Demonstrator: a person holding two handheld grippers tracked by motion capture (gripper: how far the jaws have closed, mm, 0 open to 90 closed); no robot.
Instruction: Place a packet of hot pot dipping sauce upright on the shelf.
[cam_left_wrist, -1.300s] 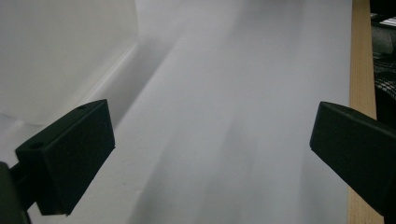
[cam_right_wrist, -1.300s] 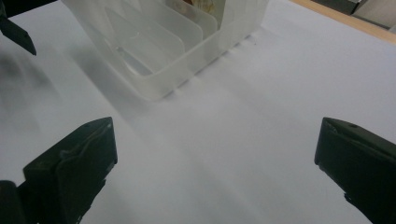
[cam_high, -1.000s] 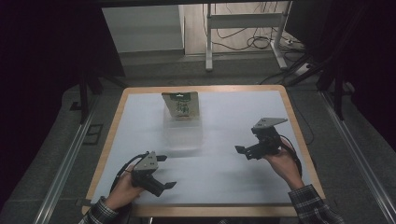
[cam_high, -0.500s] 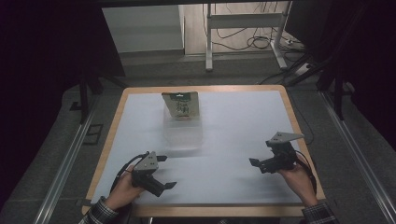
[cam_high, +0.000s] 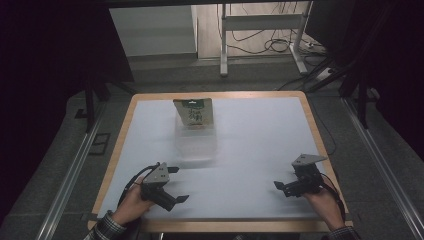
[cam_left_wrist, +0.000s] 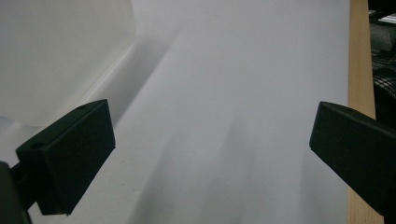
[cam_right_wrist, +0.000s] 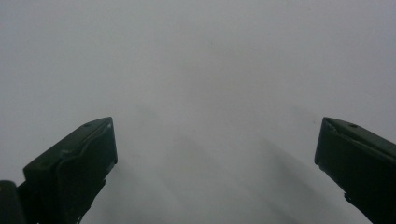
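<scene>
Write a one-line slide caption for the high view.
Two open grippers, left and right, rest near the table's front edge; green packet stands behind.

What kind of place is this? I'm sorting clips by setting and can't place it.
Probably a lab or recording workspace, not a home. A wood-edged table with a plain white top holds one green pouch, a desk frame with loose cables stands behind, and metal rails run along the dark floor.

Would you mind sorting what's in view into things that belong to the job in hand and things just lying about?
Belongs to the job:
- green packet
- clear box in front of it
- left gripper, open
- right gripper, open

Just lying about:
- cables on the floor
- metal frame beyond the table
</scene>
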